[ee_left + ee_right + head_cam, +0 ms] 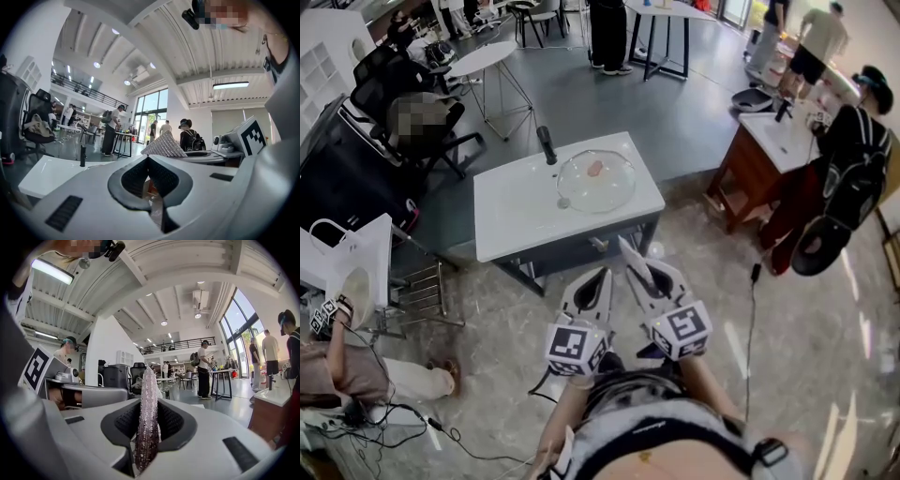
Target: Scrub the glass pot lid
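Note:
The glass pot lid [596, 180], with a pinkish knob, lies in the basin of a white sink counter [516, 211] ahead of me. Both grippers are held close to my body, well short of the counter. My left gripper [602, 276] [149, 157] has its jaws shut together with nothing between them. My right gripper [630, 253] [147, 401] is shut on a glittery silver scrub pad [146, 423], which stands upright between the pads and sticks out past the tips. In the left gripper view the same scrub pad [164, 145] shows as a silver wedge.
A black faucet [547, 145] stands at the counter's back left. A wooden vanity with a white basin [773, 136] is at the right, with a person wearing a backpack [853, 169] beside it. A seated person [356, 370], cables, office chairs [403, 112] and tables surround the area.

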Tool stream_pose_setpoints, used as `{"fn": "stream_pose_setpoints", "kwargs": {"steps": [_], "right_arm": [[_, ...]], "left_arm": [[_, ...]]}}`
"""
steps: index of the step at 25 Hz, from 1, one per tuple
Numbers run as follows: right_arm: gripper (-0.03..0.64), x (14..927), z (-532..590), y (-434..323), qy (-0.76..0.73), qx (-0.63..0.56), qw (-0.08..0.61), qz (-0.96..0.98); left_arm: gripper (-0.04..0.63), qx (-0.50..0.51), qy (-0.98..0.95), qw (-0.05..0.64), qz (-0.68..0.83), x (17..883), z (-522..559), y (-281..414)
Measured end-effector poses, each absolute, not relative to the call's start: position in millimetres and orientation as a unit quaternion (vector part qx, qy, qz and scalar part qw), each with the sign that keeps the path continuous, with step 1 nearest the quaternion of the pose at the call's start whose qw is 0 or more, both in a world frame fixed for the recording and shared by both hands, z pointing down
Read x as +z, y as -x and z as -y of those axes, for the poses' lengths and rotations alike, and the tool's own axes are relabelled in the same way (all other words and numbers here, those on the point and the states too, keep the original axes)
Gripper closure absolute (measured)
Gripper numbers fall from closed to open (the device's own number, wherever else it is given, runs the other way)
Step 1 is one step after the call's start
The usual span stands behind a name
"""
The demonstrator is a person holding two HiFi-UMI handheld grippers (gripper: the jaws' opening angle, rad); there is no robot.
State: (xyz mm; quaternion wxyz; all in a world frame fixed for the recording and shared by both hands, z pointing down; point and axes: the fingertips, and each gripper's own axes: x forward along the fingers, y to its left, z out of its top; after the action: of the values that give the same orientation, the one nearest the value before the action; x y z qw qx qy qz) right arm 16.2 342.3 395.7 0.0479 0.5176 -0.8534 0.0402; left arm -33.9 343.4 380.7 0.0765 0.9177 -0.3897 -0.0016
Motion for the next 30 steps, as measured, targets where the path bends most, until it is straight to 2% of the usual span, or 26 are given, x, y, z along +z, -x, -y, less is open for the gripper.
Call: {"fn": "stream_pose_setpoints", "kwargs": {"steps": [13, 17, 30], "right_arm": [[0.532, 402, -302, 27, -0.534, 0.030, 0.050, 0.844], [0.532, 405, -301, 34, -0.537, 0.060, 0.060, 0.839], [0.532, 416, -242, 18, -0.516, 0.049, 0.061, 0.853]], "left_arm": [[0.600, 0.001, -0.931, 0.076, 0.357, 391, -301, 74], [0.599, 0.001, -0.931, 0.080, 0.356, 394, -295, 79], [0.600, 0.015, -0.920, 0.088, 0.382, 401, -241, 72]]}}
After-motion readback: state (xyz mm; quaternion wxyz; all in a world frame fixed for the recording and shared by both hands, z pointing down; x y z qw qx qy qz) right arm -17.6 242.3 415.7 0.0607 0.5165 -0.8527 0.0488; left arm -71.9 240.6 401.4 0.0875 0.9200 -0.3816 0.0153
